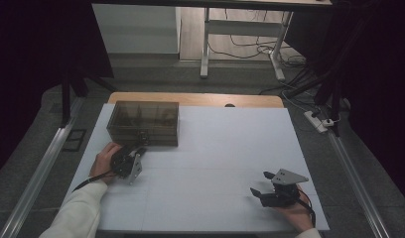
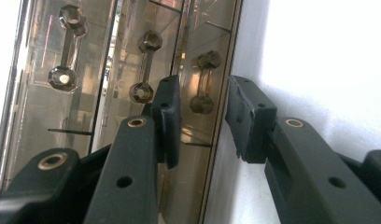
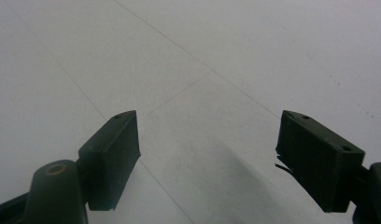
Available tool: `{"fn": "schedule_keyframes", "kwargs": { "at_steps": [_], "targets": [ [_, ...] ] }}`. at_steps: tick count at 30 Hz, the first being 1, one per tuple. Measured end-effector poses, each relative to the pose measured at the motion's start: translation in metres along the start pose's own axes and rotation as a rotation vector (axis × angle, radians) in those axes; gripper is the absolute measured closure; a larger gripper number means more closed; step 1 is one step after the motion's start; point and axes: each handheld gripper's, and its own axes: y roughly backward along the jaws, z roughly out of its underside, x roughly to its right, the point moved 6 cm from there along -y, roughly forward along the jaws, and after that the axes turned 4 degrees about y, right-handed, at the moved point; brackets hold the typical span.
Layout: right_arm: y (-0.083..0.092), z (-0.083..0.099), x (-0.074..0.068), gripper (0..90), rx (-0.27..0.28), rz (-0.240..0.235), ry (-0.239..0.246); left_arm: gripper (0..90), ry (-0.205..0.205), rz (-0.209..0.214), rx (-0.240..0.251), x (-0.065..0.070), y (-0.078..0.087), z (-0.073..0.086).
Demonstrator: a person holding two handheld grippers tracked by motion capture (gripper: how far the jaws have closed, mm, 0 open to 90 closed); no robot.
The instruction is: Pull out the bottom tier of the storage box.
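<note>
A smoky, see-through drawer box [image 1: 143, 121] stands at the back left of the white table top [image 1: 220, 144]. My left gripper [image 1: 139, 148] is right at its front face. In the left gripper view the box front [image 2: 86, 93] carries three drawer handles. My left gripper [image 2: 202, 116] stands open, its jaws flanking one handle [image 2: 205, 81] with a gap on each side, and the pads [image 2: 166, 116] do not touch it. My right gripper [image 1: 260, 182] rests near the front right edge. Its jaws [image 3: 207, 144] are wide open over bare white surface with nothing between them.
The wooden table edge [image 1: 195, 99] shows behind the white sheet. Past it are a desk frame's legs [image 1: 205, 44] and loose cables [image 1: 250, 49] on the floor. A power strip [image 1: 317, 120] lies at the right, and metal rails [image 1: 41, 163] run along both sides.
</note>
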Motion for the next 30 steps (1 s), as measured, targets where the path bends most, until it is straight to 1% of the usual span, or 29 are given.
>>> {"fn": "schedule_keyframes", "kwargs": {
  "at_steps": [11,17,20,25,26,27,30],
  "targets": [
    [-0.0002,0.0001,-0.0003,21.0,-0.001,-0.001,-0.003,65.8,-0.006,-0.004,-0.009,0.0006,-0.0003,0.0],
    [-0.0003,0.0002,-0.0004,21.0,-0.002,-0.002,-0.003,67.3,-0.001,-0.003,-0.021,0.0006,0.0,0.0007],
    [-0.0005,0.0001,-0.0004,21.0,0.001,-0.001,-0.004,67.7,-0.011,-0.002,-0.026,0.0004,-0.0004,0.0002],
    [-0.0002,0.0003,-0.0003,21.0,-0.003,-0.001,-0.004,69.0,-0.01,-0.001,-0.037,0.0008,-0.0022,0.0002],
    [-0.0003,0.0003,-0.0002,21.0,-0.002,0.0,-0.004,69.4,-0.004,0.0,-0.041,0.0006,-0.0025,0.0007],
    [0.0,0.0005,0.0003,21.0,-0.008,0.011,-0.003,69.8,0.0,-0.001,-0.045,0.0004,-0.0027,0.0012],
    [-0.0008,0.0003,-0.0004,21.0,-0.001,0.0,-0.005,70.7,0.005,0.001,-0.054,0.0005,-0.0031,0.0022]
  ]
}}
